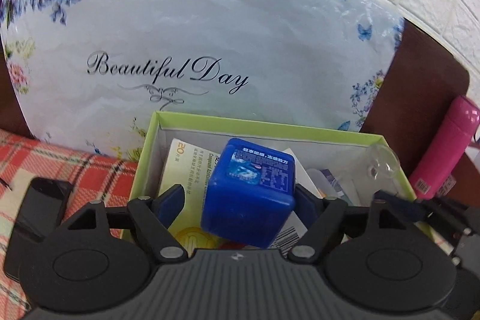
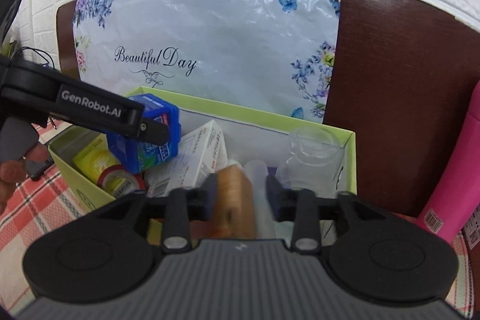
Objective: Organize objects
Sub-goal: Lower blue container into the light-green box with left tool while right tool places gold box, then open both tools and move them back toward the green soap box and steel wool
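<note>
the blue cube-shaped container (image 1: 250,197) is seen between the fingers of the left gripper (image 1: 240,200), over the inside of the green-rimmed cardboard box (image 1: 300,129). a clear gap shows between the left finger pad and the cube's side; on the other side the pad lies just beside or against the cube, and which of the two cannot be told. the jaws are spread wide and are not clamped on the cube, which is tilted, its labelled top turned up towards the camera. under it a pale yellow medicine carton (image 1: 183,170) and a barcoded white pack are lying flat on the box floor. in the right wrist view the same cube (image 2: 150,140) is seen in the left part of the box, leaning on a white medicine carton (image 2: 195,164), with a yellow carton and a roll with a red rim (image 2: 120,176) beside it, and the tip of the left gripper in front of its near face.

the right gripper (image 2: 241,197) is held over the near right part of the box. a blurred tan object (image 2: 234,200) is seen between its fingers, nearer the left pad, with a pale, blurred thing beside it towards the right pad. the jaws are parted; whether either pad is touching the tan object cannot be told from the blur. a clear glass jar (image 2: 315,155) is standing in the right corner of the box.

behind the box a flowered bag printed "beautiful day" (image 1: 210,35) is propped up, and a pink bottle (image 1: 444,146) is seen outside the box to the right. the box is resting on a red checked cloth (image 1: 75,170).
</note>
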`<state>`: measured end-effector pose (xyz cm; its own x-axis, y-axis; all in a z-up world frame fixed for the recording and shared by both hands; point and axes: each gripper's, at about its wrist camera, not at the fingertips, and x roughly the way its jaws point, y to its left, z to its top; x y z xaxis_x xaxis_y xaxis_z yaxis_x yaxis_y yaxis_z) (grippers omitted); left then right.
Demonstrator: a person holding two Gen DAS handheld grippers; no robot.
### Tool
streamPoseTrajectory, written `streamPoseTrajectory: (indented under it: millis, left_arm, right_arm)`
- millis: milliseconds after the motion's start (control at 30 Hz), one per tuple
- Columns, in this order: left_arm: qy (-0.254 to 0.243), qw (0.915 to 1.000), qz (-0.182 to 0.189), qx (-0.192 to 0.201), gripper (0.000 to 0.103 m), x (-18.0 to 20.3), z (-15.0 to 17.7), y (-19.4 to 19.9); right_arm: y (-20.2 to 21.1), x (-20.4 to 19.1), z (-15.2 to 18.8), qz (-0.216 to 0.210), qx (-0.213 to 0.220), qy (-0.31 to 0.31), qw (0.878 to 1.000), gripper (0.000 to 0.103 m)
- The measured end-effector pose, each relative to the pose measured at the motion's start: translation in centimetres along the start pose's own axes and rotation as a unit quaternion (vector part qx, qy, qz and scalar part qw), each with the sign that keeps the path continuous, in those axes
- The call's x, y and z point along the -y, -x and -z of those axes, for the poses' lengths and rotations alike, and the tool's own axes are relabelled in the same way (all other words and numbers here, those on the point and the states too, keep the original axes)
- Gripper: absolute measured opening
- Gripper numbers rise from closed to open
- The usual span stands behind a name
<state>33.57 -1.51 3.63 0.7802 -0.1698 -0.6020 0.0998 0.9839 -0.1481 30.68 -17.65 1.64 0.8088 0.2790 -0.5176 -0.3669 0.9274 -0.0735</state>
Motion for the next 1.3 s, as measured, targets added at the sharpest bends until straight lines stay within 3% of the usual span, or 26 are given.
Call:
streamPoseTrajectory:
  millis: [133,200,367,800,1067,1300]
  left_arm:
    - [-0.005,0.9999,-0.01,0.008,0.081,0.5,0.8,2.0]
    - [0.005,0.9997,-0.022,0.001,0.081,0.5,1.1,3.1]
    - [0.014,0.9994,-0.027,0.014,0.081,1.0,2.4,6.8]
    - [-0.003,0.9994,-0.03,0.017,0.081,3.2,8.5,12.5]
    - [0.0,0.9997,-0.023,0.0,0.081,2.5,12.1,13.2]
    - [0.04,0.9992,0.0,-0.008,0.081,0.5,15.3,11.9]
  right_arm:
    - [2.1,-0.1,-0.2,0.009,0.02,0.007,1.0,0.069]
    - [3.3,-0.1,-0.1,0.018,0.031,0.006,0.999,0.084]
    - [6.9,-0.2,0.5,0.028,0.054,-0.012,0.998,0.103]
    - [14.7,-2.0,6.0,0.022,0.037,-0.043,0.998,0.103]
    - [15.8,-3.0,9.9,0.024,0.006,-0.078,0.997,0.103]
    - [15.0,-3.9,12.4,0.019,-0.015,-0.092,0.995,0.103]
